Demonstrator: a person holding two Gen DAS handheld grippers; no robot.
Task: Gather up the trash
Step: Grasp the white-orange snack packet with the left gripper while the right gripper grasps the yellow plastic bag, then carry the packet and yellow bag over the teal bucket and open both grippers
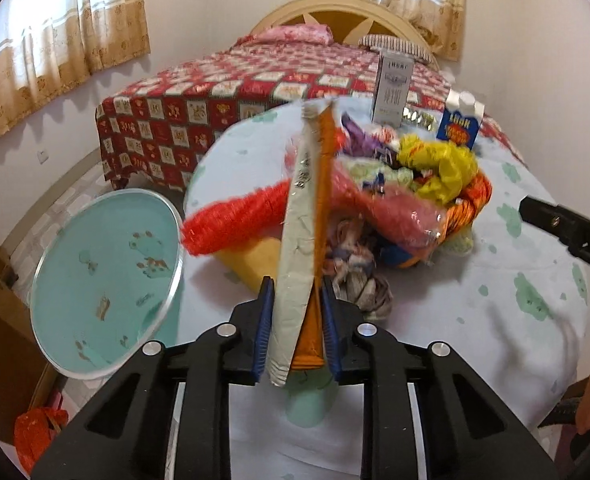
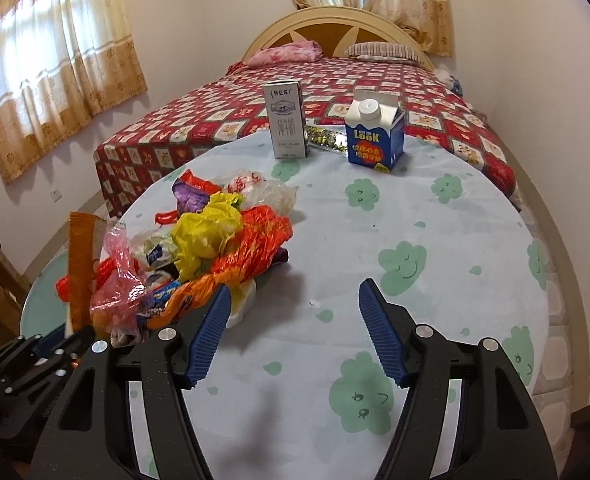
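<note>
My left gripper point(image 1: 297, 292) is shut on a flat orange and silver snack wrapper point(image 1: 307, 216), held upright above the table's left edge. The wrapper also shows in the right wrist view point(image 2: 80, 264), at the far left. A heap of crumpled wrappers and plastic bags point(image 2: 215, 248) lies on the left of the round table point(image 2: 435, 216); it also shows in the left wrist view point(image 1: 427, 184) behind the held wrapper. My right gripper point(image 2: 295, 300) is open and empty, low over the table just right of the heap. A white milk carton point(image 2: 286, 120) and a blue carton point(image 2: 375, 136) stand at the far edge.
A shiny gold wrapper point(image 2: 327, 138) lies between the two cartons. A round teal stool point(image 1: 107, 280) stands left of the table. An orange bag point(image 1: 35, 436) lies on the floor below it. A bed with a red quilt point(image 2: 295, 92) stands behind the table.
</note>
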